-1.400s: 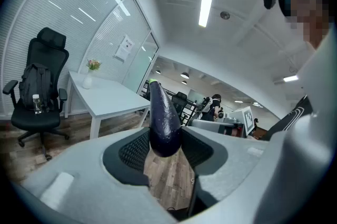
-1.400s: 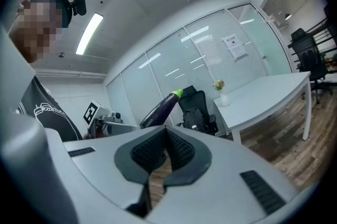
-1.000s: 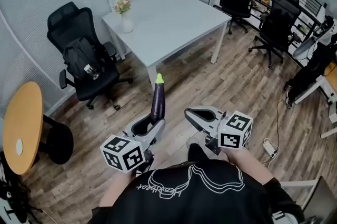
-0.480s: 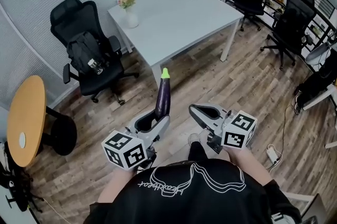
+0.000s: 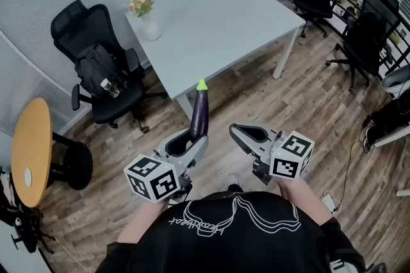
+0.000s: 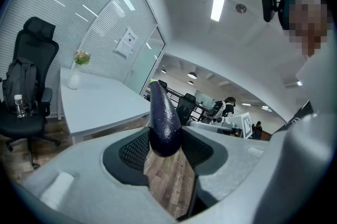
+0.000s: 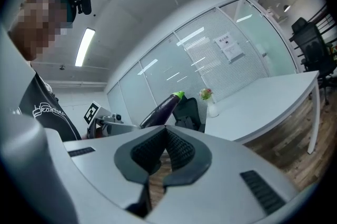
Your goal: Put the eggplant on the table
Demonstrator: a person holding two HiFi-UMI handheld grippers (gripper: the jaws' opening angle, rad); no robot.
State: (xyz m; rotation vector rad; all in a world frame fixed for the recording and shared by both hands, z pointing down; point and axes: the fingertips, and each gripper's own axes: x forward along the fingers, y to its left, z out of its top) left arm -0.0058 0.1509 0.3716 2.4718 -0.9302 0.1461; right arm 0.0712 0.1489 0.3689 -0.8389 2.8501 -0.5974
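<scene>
A long dark purple eggplant (image 5: 199, 114) with a green tip stands nearly upright, and my left gripper (image 5: 186, 145) is shut on its lower end. In the left gripper view the eggplant (image 6: 163, 118) is wedged between the two black pads, rising above the left gripper (image 6: 166, 148). The white table (image 5: 218, 22) lies just beyond the eggplant's tip, its near corner in front of it. My right gripper (image 5: 246, 136) is held beside the left, shut and empty. In the right gripper view its pads meet at the right gripper (image 7: 165, 146), with the eggplant (image 7: 163, 107) and the table (image 7: 263, 99) behind.
A white vase of flowers (image 5: 146, 20) stands at the table's left corner. A black office chair with a backpack (image 5: 99, 73) is left of the table, and a round wooden table (image 5: 29, 150) is at the far left. More black chairs (image 5: 368, 41) stand at the right on the wood floor.
Both grippers, with the eggplant, have come forward toward the white table, which now looks nearer and larger. The left grip on the eggplant is unchanged.
</scene>
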